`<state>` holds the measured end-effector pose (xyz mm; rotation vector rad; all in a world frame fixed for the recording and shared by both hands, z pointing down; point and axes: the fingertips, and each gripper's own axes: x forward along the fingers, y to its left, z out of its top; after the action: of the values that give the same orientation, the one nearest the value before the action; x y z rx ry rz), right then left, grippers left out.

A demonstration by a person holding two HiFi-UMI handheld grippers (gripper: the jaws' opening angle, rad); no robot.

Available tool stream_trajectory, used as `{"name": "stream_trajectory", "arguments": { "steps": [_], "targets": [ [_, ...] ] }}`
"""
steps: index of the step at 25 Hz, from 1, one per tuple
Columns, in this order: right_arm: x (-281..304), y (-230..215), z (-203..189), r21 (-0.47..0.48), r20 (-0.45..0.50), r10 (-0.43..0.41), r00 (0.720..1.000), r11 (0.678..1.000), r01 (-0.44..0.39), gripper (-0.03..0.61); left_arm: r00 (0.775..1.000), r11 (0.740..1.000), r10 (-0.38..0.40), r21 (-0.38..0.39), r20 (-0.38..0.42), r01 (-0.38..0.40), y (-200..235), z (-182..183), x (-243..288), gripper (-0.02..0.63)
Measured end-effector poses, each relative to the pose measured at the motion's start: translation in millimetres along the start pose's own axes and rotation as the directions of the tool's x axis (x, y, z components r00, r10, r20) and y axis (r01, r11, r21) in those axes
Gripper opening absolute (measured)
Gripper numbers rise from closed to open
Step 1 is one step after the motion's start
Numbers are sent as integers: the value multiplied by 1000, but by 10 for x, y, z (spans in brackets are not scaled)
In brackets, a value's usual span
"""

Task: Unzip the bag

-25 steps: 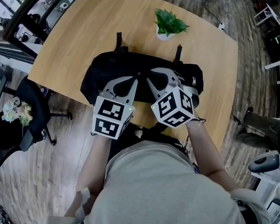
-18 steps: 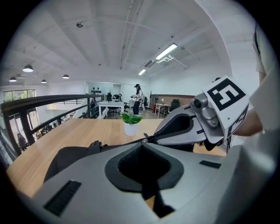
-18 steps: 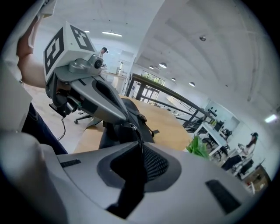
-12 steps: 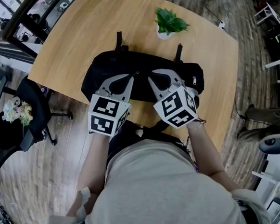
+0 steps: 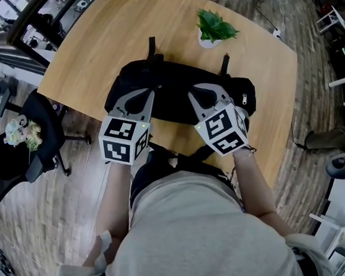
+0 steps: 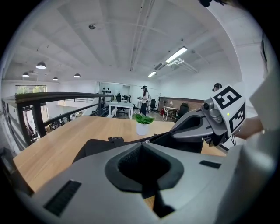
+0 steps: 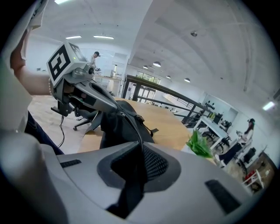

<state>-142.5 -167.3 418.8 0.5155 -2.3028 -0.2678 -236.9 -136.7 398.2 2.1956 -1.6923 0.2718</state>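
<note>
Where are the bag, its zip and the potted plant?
bag [image 5: 171, 88]: head view, on the middle of its black top.
zip [image 7: 136, 130]: right gripper view, on the teeth running along the bag's top.
potted plant [image 5: 214, 25]: head view, on the green leaves.

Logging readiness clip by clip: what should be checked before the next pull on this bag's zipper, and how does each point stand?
1. Right gripper clamped on the bag: ok, black fabric sits between its closed jaws.
2. Left gripper on the zipper pull: cannot tell; its jaws are together at the bag's top, but the pull is not clear.
3. Zipper runs in a clean line between the two grippers: ok.
4. Bag opening showing: not ok, the zipper looks closed along that stretch.
5. Potted plant out of the way: ok, it stands apart behind the bag.
</note>
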Motion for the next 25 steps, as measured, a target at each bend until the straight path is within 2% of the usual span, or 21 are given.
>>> {"name": "stream_trajectory", "arguments": {
  "steps": [13, 25],
  "targets": [
    [7, -43, 17, 47, 5, -18, 1000, 999, 18, 40, 997, 996, 70, -60, 16, -69, 323, -56, -188, 15],
    [37, -80, -20, 82, -1, -34, 999, 996, 34, 40, 990, 987, 139, -79, 21, -137, 670, -105, -313, 16]
  ]
}}
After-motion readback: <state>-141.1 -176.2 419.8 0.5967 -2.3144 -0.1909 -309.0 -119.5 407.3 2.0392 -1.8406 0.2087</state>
